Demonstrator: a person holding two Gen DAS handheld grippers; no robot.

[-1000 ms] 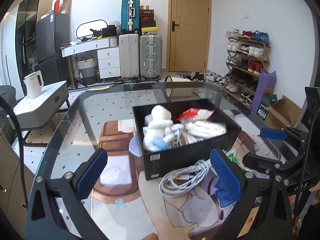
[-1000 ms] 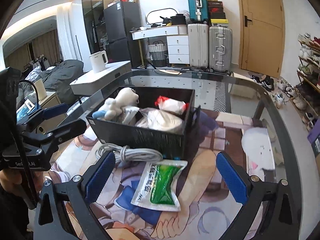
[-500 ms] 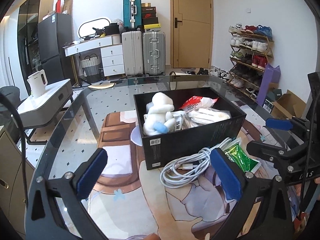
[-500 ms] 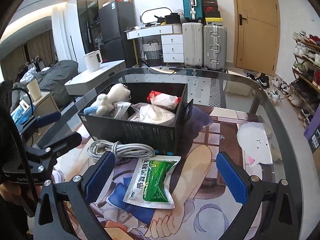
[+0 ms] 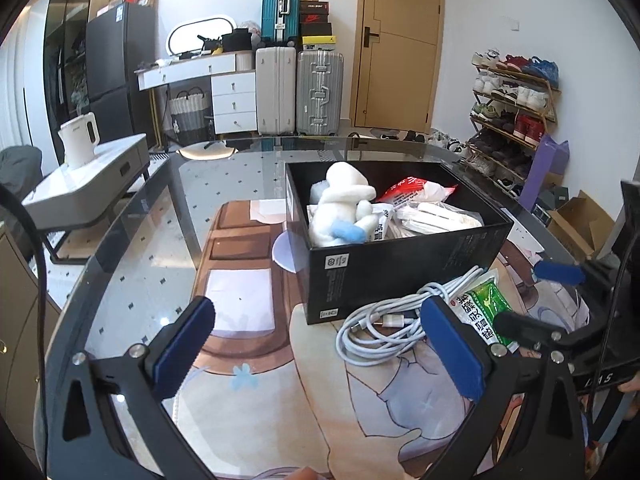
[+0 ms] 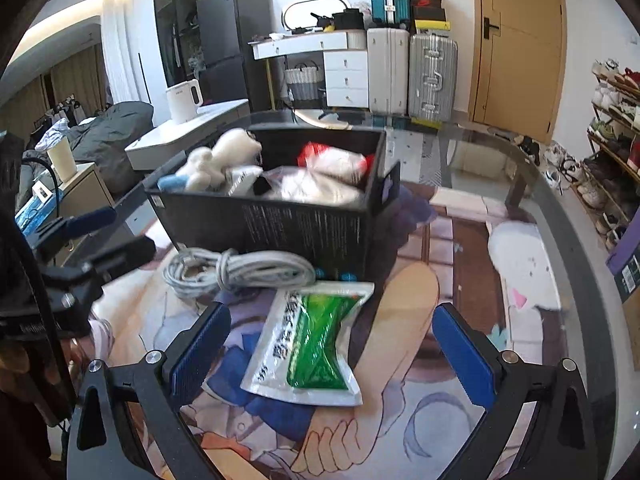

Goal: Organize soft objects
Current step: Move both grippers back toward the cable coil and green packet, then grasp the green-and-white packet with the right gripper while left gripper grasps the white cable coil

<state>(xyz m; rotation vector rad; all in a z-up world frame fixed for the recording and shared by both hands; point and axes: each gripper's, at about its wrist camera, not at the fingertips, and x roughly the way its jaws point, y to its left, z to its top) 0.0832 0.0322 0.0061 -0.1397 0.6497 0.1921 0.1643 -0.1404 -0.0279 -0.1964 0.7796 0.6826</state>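
Note:
A black box (image 5: 400, 256) on the glass table holds a white plush toy (image 5: 344, 208) and several plastic packets. In front of it lie a coiled white cable (image 5: 384, 320) and a green packet (image 5: 484, 312). My left gripper (image 5: 320, 344) is open above the mat, short of the box, with the cable by its right finger. In the right wrist view the green packet (image 6: 312, 340) lies between the wide-open fingers of my right gripper (image 6: 330, 336), with the cable (image 6: 240, 272) and box (image 6: 304, 224) just beyond. Neither gripper holds anything.
A printed cartoon mat (image 5: 248, 360) covers the glass table (image 5: 132, 248). My right gripper (image 5: 540, 300) shows at the right of the left wrist view, my left gripper (image 6: 104, 236) at the left of the right one. Suitcases, a shoe rack and a side table stand beyond.
The right gripper has come closer to the green packet, which now looks larger between its fingers. The left gripper has shifted back and left, bringing the cable and packet fully into view.

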